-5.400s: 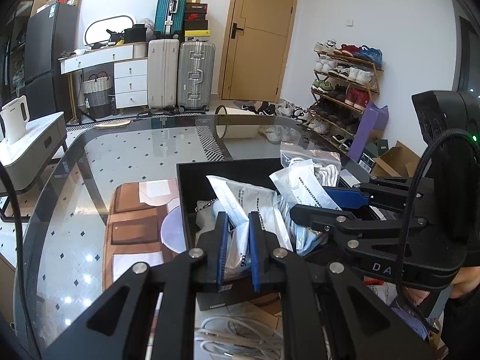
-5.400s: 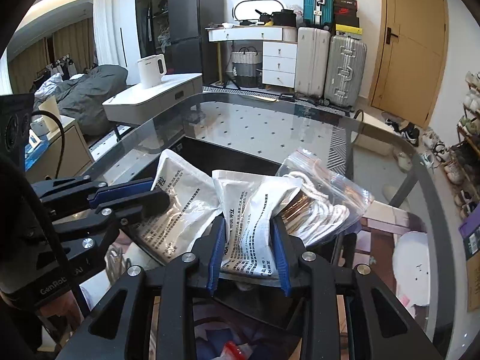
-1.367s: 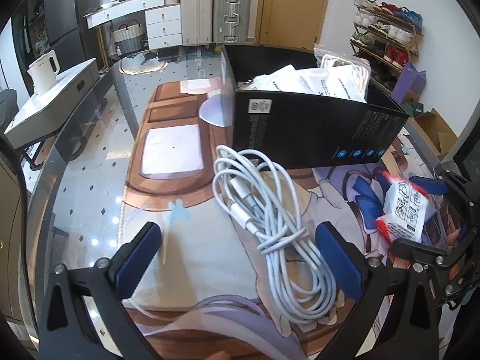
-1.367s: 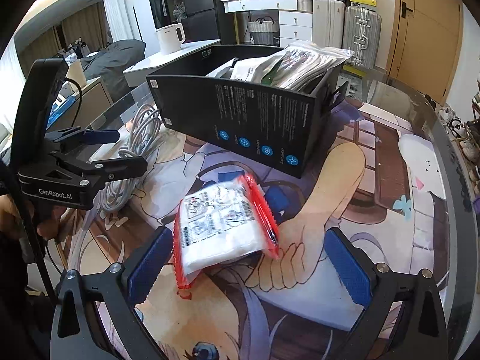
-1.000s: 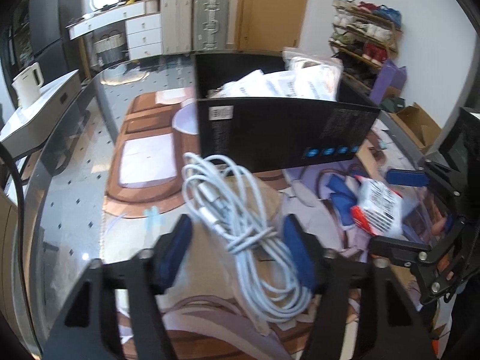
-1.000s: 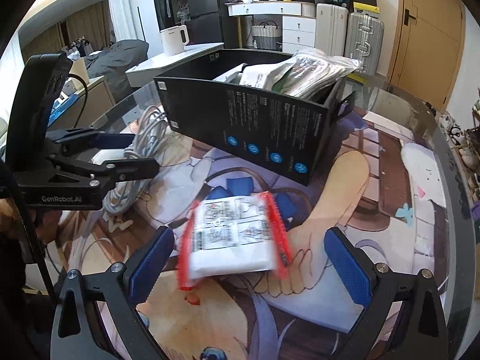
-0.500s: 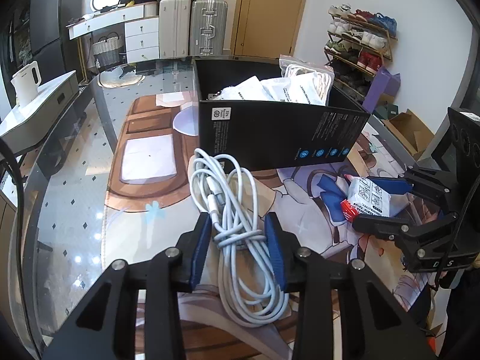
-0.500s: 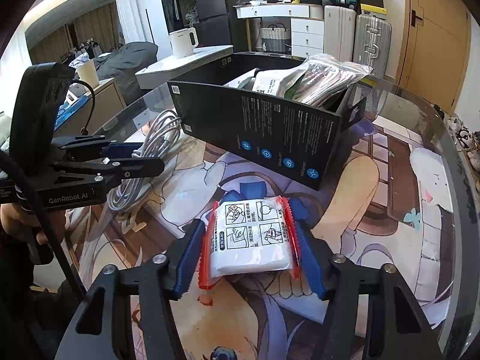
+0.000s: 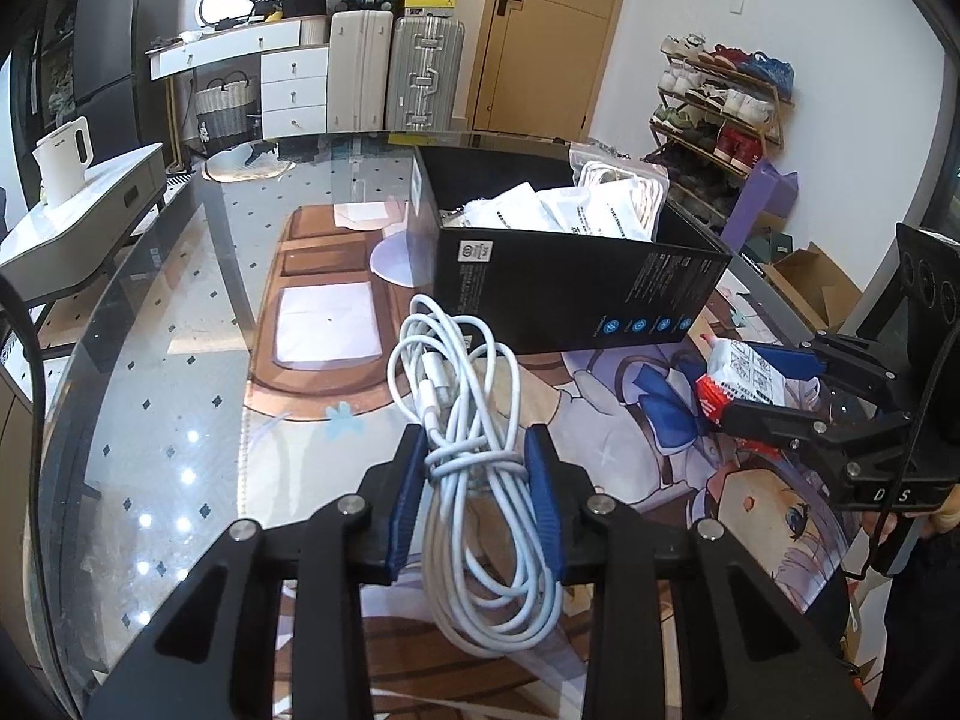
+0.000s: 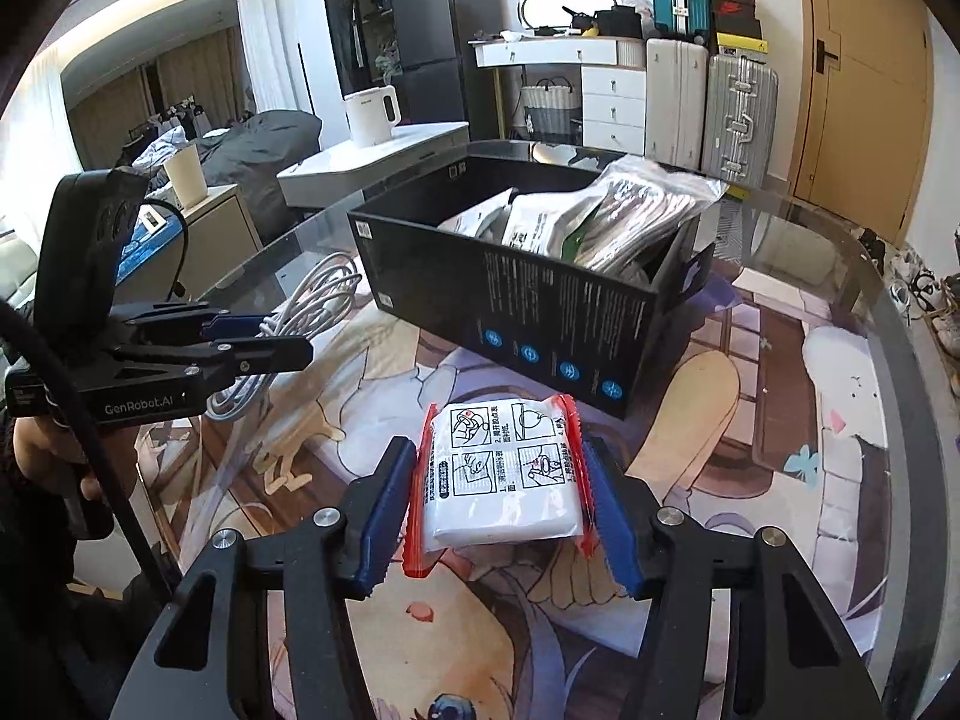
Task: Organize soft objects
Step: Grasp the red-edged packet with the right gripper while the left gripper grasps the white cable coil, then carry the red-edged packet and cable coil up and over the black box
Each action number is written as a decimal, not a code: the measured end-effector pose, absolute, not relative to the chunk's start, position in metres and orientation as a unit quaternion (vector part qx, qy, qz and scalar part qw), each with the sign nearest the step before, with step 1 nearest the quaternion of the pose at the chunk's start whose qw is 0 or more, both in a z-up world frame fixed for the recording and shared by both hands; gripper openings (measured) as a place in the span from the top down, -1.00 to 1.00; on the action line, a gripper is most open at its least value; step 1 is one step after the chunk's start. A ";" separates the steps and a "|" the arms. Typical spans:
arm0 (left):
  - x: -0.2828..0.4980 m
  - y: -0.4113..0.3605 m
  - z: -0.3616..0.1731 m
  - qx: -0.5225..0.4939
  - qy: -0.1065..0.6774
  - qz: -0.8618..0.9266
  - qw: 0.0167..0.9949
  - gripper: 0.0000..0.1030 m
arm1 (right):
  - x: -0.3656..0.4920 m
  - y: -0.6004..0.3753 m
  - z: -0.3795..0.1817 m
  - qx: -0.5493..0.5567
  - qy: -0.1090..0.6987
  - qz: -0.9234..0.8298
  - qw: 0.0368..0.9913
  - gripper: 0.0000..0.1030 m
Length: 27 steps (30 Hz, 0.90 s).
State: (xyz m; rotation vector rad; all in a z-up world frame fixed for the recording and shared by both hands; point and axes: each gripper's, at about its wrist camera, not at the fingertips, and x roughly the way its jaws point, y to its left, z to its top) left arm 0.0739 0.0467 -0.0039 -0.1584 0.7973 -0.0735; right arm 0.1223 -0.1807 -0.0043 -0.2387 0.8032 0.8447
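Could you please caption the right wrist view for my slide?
Right gripper shut on a red-edged white packet before the black box.

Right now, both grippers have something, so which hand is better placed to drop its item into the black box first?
Right, probably. The right gripper is shut on the compact red-edged packet, directly facing the black box. The left gripper pinches the white cable bundle, whose loose loops could snag.

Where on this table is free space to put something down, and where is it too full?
Free: the bare glass left of the printed mat, and the mat's right part beyond the black box, near the table edge. Crowded: the box, stuffed with white pouches, and the strip before it, where the left tool grips the white cable and the right tool grips the red-edged packet.
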 end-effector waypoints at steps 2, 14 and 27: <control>0.072 0.050 -0.002 -0.080 0.385 -0.036 0.919 0.38 | 0.121 -0.181 -0.003 -0.110 0.376 0.398 0.829 -0.12; 0.063 0.058 0.025 -0.093 0.344 -0.038 0.934 0.38 | 0.122 -0.184 0.017 -0.089 0.361 0.393 0.841 -0.12; 0.078 0.056 0.052 -0.087 0.305 -0.050 0.947 0.38 | 0.141 -0.184 0.050 -0.076 0.338 0.372 0.861 -0.12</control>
